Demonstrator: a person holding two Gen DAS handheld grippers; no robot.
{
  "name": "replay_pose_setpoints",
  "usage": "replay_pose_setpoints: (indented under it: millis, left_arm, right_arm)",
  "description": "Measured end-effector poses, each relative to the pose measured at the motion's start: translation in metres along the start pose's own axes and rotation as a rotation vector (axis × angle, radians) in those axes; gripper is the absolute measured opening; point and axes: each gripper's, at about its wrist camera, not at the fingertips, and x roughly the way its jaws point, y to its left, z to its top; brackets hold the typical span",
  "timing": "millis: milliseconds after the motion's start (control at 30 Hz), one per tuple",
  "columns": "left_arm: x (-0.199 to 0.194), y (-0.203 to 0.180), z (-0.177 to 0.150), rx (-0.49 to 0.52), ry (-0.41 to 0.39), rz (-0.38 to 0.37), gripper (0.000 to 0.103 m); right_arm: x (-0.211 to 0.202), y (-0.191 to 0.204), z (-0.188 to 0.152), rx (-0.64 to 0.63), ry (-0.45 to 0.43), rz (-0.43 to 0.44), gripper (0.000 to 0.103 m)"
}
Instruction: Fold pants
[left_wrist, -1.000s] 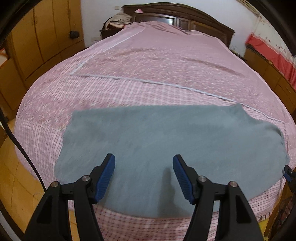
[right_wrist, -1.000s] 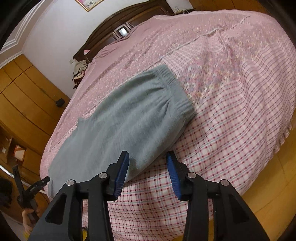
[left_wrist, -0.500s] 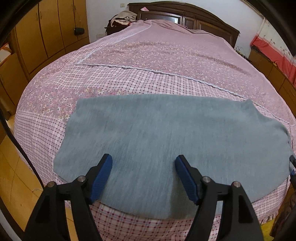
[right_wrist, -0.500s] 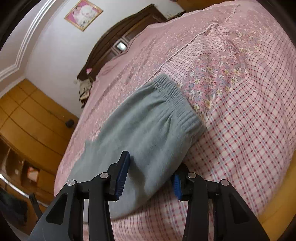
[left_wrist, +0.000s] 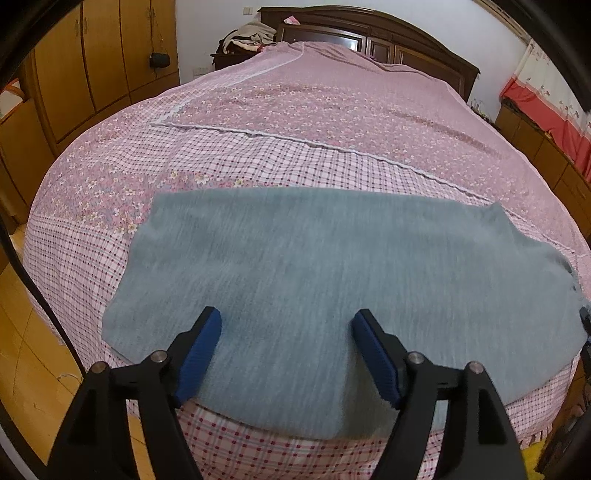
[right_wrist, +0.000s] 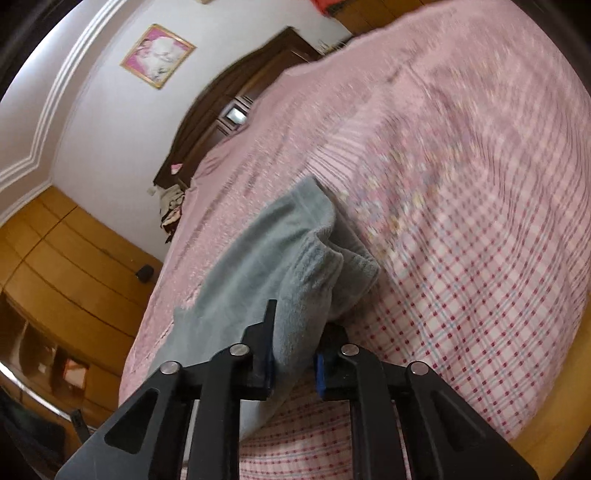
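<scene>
Right gripper (right_wrist: 293, 354): we have just closed its jaws, and they now clench the near edge of the grey pants (left_wrist: 332, 288) by the elastic waistband (right_wrist: 332, 258), which bunches up between the pads where half a second ago it lay flat. Left gripper (left_wrist: 286, 354): jaws spread wide and just opened a little further, hovering over the near edge of the leg end, nothing pinched.

The bed (left_wrist: 351, 110), in a pink floral and checked cover, carries the pants laid lengthwise along its near side, already doubled leg on leg.

We judge the waist end secured; the leg end is not yet gripped. The left pads (left_wrist: 199, 354) must close on fabric before any lift, else the fold drags skew.
</scene>
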Motion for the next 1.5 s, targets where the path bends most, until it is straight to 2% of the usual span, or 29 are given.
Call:
replay_pose_setpoints:
  millis: [167, 300, 433, 533, 700, 933, 1000, 1200, 1500]
  left_arm:
    - [0.002, -0.001, 0.001, -0.001, 0.003, 0.008, 0.080]
    - [0.004, -0.001, 0.001, -0.004, 0.000, 0.007, 0.082]
    - [0.005, -0.003, 0.001, 0.000, -0.003, 0.013, 0.084]
    - [0.005, -0.004, 0.000, 0.002, -0.007, 0.014, 0.085]
    - [0.005, -0.002, 0.001, 0.000, -0.005, 0.003, 0.085]
    - [0.004, 0.000, 0.000, -0.003, -0.005, -0.008, 0.085]
    - [0.003, 0.000, 0.000, -0.005, -0.006, -0.010, 0.085]
    - [0.003, 0.001, 0.001, -0.009, -0.002, -0.011, 0.085]
    - [-0.003, 0.007, 0.002, -0.034, -0.005, 0.001, 0.085]
  right_arm:
    - [0.019, -0.009, 0.002, 0.060, 0.031, 0.043, 0.023]
    - [0.030, -0.010, 0.010, 0.029, 0.072, 0.078, 0.036]
    - [0.038, 0.000, 0.013, -0.060, 0.076, 0.064, 0.036]
    - [0.038, 0.004, 0.011, -0.036, 0.072, 0.069, 0.036]
    - [0.032, -0.008, 0.009, 0.035, 0.065, 0.063, 0.033]
    - [0.031, -0.001, 0.020, 0.030, 0.059, 0.037, 0.032]
    - [0.032, 0.000, 0.022, 0.029, 0.055, 0.027, 0.029]
    - [0.025, 0.012, 0.025, -0.051, 0.032, -0.037, 0.015]
    - [0.014, 0.067, 0.032, -0.234, -0.011, -0.110, 0.011]
